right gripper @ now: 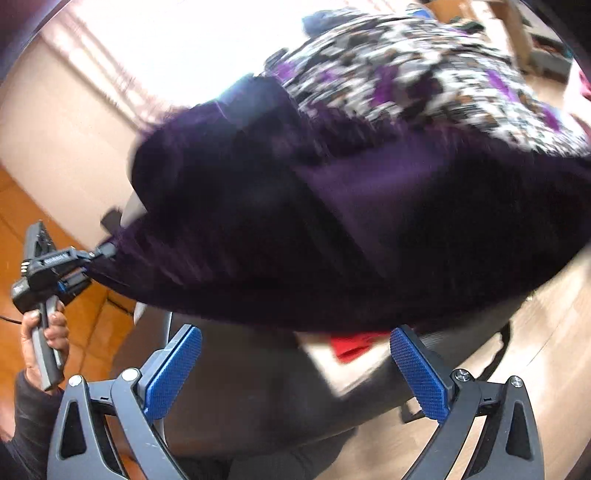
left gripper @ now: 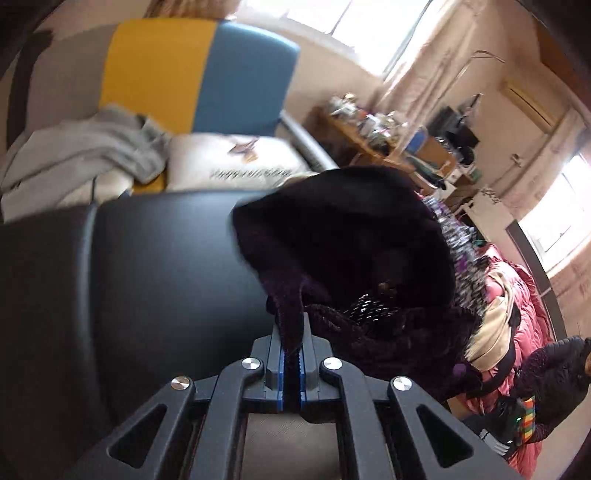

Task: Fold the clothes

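Up close, the left gripper (left gripper: 291, 354) has its two blue-padded fingers pressed together on a fold of a dark purple garment (left gripper: 343, 251), which rises from the jaws and billows above a black padded surface (left gripper: 159, 258). In the right wrist view the same garment (right gripper: 332, 221) hangs in the air, blurred, stretched from that left gripper (right gripper: 96, 254) at the far left across most of the frame; a patch of black, white and purple patterned fabric (right gripper: 424, 66) shows along its upper right part. A hand (right gripper: 46, 345) grips the left tool's handle low at the left edge, with a dark sleeve (right gripper: 26, 417) below it. The right gripper (right gripper: 295, 369) sits just beneath the hanging cloth with its blue pads (right gripper: 173, 369) spread wide apart, holding nothing; whether the pads touch the fabric's lower edge cannot be told. Below the garment, something red (right gripper: 354, 345) lies blurred on a pale surface. Beyond the black surface's far edge in the left view are a grey piece of clothing (left gripper: 85, 151), a white pillow (left gripper: 236, 162) with printed lettering, and a yellow and blue headboard (left gripper: 195, 74). Off its right edge a pile of pink and cream clothing (left gripper: 506, 306) is heaped, and a cluttered wooden shelf (left gripper: 376, 129) stands by a bright window (left gripper: 369, 22).
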{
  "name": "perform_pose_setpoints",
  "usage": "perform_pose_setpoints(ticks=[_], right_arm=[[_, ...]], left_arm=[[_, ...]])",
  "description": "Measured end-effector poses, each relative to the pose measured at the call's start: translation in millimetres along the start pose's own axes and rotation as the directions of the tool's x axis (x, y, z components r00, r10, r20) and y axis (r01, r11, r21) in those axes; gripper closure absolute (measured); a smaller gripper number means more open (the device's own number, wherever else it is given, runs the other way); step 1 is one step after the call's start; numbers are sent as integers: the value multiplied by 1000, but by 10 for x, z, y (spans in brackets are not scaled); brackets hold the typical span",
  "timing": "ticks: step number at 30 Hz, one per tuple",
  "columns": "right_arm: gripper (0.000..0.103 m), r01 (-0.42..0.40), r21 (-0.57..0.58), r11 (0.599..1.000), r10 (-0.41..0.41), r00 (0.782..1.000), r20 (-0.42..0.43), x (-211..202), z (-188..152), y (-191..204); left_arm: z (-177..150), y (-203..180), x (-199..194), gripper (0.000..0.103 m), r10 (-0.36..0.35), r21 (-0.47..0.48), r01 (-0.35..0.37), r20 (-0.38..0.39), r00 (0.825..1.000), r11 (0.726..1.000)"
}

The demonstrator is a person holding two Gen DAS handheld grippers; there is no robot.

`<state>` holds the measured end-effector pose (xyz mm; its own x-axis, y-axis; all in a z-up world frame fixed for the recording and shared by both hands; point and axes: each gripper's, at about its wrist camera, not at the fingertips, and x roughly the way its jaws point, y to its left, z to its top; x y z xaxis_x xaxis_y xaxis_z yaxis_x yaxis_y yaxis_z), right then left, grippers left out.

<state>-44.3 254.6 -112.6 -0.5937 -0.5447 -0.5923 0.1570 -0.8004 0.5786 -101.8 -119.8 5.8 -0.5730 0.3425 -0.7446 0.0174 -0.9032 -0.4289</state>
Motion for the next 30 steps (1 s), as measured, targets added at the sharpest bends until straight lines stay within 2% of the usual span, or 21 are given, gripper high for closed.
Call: perform_pose_setpoints(ticks=[5, 8, 10, 14, 16, 18, 20, 21, 23, 24, 26, 27, 28, 30], right_arm=[[0, 16, -128, 992, -26, 997, -73, 155, -172, 421], [0, 21, -187, 982, -39, 995, -90, 216, -266, 619], [0, 27, -200, 979, -43, 997, -71, 227, -268, 711], [0, 101, -226, 969, -100, 995, 16, 193, -149, 821], [0, 160, -233, 959, -151, 987, 59, 208, -65, 878], [0, 151, -225, 962, -140, 988, 65, 288, -10, 898], [0, 24, -234, 972, -41, 997, -70, 425, -160, 998], [0, -44, -231, 972, 11, 990, -142, 496, -241, 1051], [0, -177, -212, 961, 114, 953, -282, 636, -404, 1156], [0, -242, -195, 951, 163, 923, -349, 706, -485, 1209], [0, -365, -148, 919, 257, 841, -476, 847, -648, 1314], [0, -393, -131, 910, 284, 821, -495, 778, -734, 1332], [0, -417, -115, 901, 308, 805, -508, 691, -820, 1345], [0, -412, -97, 906, 309, 801, -512, 554, -884, 1309]], left_arm=[[-414, 793, -15, 98, 120, -120, -127, -69, 990, 985], [-705, 1095, -145, 98, 206, -126, -215, -82, 975, 969], [-880, 1283, -245, 96, 246, -124, -254, -80, 966, 959], [-1214, 1511, -435, 94, 223, -154, -232, -78, 972, 960], [-1313, 1472, -461, 93, 210, -143, -220, -83, 974, 965], [-1342, 1355, -419, 92, 186, -117, -195, -85, 979, 974], [-1356, 1226, -372, 91, 150, -91, -158, -88, 985, 983], [-1365, 1164, -362, 91, 128, -79, -135, -89, 988, 988], [-1366, 990, -329, 89, 86, -38, -89, -85, 993, 995], [-1362, 903, -314, 87, 71, -17, -73, -86, 994, 997], [-1306, 748, -232, 86, 52, 22, -51, -92, 994, 998], [-1282, 679, -189, 85, 47, 41, -43, -96, 994, 998], [-1271, 619, -146, 85, 43, 57, -37, -104, 994, 998], [-1252, 498, -27, 85, 35, 85, -24, -126, 991, 996]])
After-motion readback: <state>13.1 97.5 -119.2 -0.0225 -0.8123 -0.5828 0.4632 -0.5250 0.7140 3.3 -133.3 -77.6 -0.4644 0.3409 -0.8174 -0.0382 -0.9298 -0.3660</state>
